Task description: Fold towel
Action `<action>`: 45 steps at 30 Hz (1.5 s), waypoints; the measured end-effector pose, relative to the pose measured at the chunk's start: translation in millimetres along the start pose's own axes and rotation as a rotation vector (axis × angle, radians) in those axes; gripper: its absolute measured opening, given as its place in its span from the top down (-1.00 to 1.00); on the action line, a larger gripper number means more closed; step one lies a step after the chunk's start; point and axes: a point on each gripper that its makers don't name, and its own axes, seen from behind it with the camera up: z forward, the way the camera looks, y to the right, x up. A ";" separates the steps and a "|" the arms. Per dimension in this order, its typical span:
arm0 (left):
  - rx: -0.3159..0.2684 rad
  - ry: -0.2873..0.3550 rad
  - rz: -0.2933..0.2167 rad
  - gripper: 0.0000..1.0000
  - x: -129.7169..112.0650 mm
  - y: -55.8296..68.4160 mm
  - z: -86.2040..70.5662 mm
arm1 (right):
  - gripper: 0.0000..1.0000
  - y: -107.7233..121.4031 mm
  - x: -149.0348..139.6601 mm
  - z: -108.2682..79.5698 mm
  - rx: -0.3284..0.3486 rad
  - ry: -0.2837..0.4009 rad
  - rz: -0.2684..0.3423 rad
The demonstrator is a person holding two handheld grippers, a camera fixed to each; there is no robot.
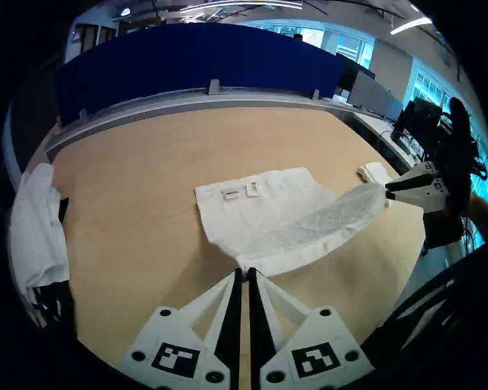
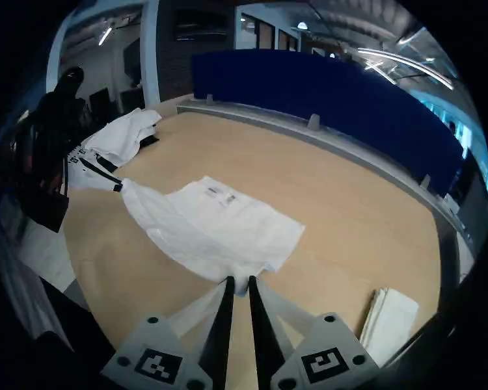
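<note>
We see a pale wooden surface [image 1: 133, 195] with a grey rail [image 1: 179, 103] along its far edge and a dark blue divider [image 1: 198, 58] behind it. Long ceiling lights [image 1: 410, 26] glow overhead. Bright windows [image 1: 429, 84] stand at the far right, above a dark monitor [image 1: 416, 117].

Left tongs [image 1: 245, 272] seemingly tight on white towel [image 1: 276, 214] corner

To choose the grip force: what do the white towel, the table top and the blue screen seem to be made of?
The towel looks like soft woven cloth, probably cotton, matte; it sags and creases where lifted. The table top is light wood or wood-look laminate, smooth; even tan surface, grain unclear. The blue screen is likely a fabric-covered panel, matte; too far to be sure.
</note>
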 end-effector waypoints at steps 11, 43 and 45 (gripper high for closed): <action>-0.005 -0.002 -0.022 0.86 -2.1 3.2 0.4 | 0.66 2.7 -1.5 0.3 -0.004 -0.013 -0.005; 0.041 0.003 -0.061 0.86 61.3 -42.6 80.2 | 0.66 69.6 32.6 79.4 -0.038 -0.052 -0.012; 0.041 -0.002 -0.060 0.86 59.7 -43.6 83.7 | 0.66 70.8 29.5 83.0 -0.038 -0.059 -0.010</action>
